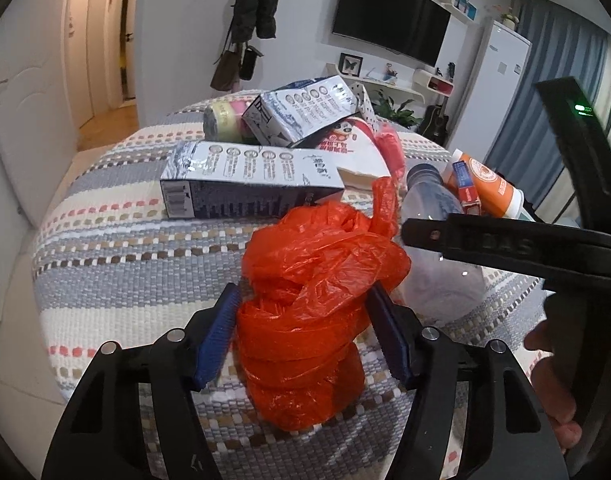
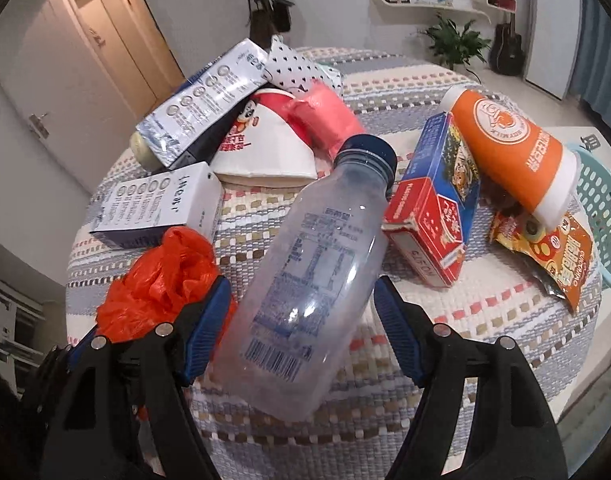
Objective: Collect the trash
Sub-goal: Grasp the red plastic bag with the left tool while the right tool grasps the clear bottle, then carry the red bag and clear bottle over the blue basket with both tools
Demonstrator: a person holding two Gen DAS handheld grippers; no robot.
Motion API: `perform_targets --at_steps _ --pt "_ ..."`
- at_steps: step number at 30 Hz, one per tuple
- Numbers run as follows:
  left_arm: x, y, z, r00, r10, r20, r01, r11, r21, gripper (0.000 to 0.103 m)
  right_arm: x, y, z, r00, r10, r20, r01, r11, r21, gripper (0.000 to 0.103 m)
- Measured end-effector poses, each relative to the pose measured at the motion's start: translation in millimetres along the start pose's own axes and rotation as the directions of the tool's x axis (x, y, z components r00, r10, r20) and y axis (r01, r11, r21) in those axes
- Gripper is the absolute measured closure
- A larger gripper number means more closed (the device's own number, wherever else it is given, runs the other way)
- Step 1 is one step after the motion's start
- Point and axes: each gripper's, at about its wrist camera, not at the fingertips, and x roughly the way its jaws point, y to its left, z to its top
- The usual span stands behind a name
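A crumpled orange plastic bag point(image 1: 313, 280) sits on the woven striped tablecloth point(image 1: 125, 280), and my left gripper point(image 1: 305, 328) is shut on it, both blue pads against its sides. The same bag point(image 2: 161, 280) shows at the left of the right wrist view. A clear plastic bottle point(image 2: 309, 248) with a dark blue cap lies on the cloth between the fingers of my right gripper point(image 2: 301, 316), which stands open with a small gap at each pad. In the left wrist view the bottle point(image 1: 437, 208) lies beside the bag under a black finger point(image 1: 465, 240) of the right gripper.
Two silver-blue milk cartons point(image 2: 161, 208) point(image 2: 201, 96), a flattened red-white paper cup point(image 2: 265, 148) and a pink roll point(image 2: 325, 120) lie behind. A red-blue carton point(image 2: 429, 216), an orange cup point(image 2: 513, 140) and a snack wrapper point(image 2: 557, 256) lie at the right, near a teal basket point(image 2: 601, 208) at the table's edge.
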Motion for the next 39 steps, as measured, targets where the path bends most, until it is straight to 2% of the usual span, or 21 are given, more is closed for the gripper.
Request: perform_targets --at_steps 4,7,11,14,17,25,30,34,39 --pt "3 -3 4 1.0 0.008 -0.013 -0.008 1.0 0.014 0.041 5 -3 1 1.0 -0.005 -0.027 0.005 1.0 0.006 0.034" --pt "7 -6 4 1.0 0.009 -0.02 -0.008 1.0 0.019 0.042 5 -9 -2 0.999 0.02 -0.038 -0.019 1.0 0.005 0.038" --pt "9 -7 4 1.0 0.006 -0.016 -0.006 1.0 0.009 0.061 -1 -11 -6 0.999 0.032 -0.044 -0.033 0.999 -0.022 0.04" --pt "6 -5 4 1.0 -0.008 -0.006 0.008 1.0 -0.013 0.069 -9 -11 -9 0.999 0.037 -0.028 -0.038 0.998 -0.051 0.04" --pt "-1 -3 5 1.0 0.002 0.012 -0.002 1.0 -0.026 0.073 -20 -12 -10 0.997 0.075 -0.008 -0.075 0.995 -0.062 0.041" --pt "-30 -3 13 0.994 -0.025 0.109 0.033 0.997 -0.071 0.075 -43 -20 -10 0.991 0.135 0.015 -0.133 0.988 -0.077 0.043" --pt "-37 -5 13 0.992 -0.008 0.122 0.016 0.998 -0.063 0.075 -47 -17 -27 0.989 0.143 -0.049 -0.149 0.971 -0.189 0.043" --pt "-36 -6 9 0.993 0.001 0.116 0.007 0.998 -0.07 0.075 -39 -28 -42 0.988 0.117 -0.104 -0.136 0.969 -0.204 0.044" --pt "-32 -9 8 0.994 0.001 0.106 0.006 0.998 -0.061 0.075 -27 -33 -37 0.983 0.113 -0.143 -0.139 0.973 -0.184 0.043"
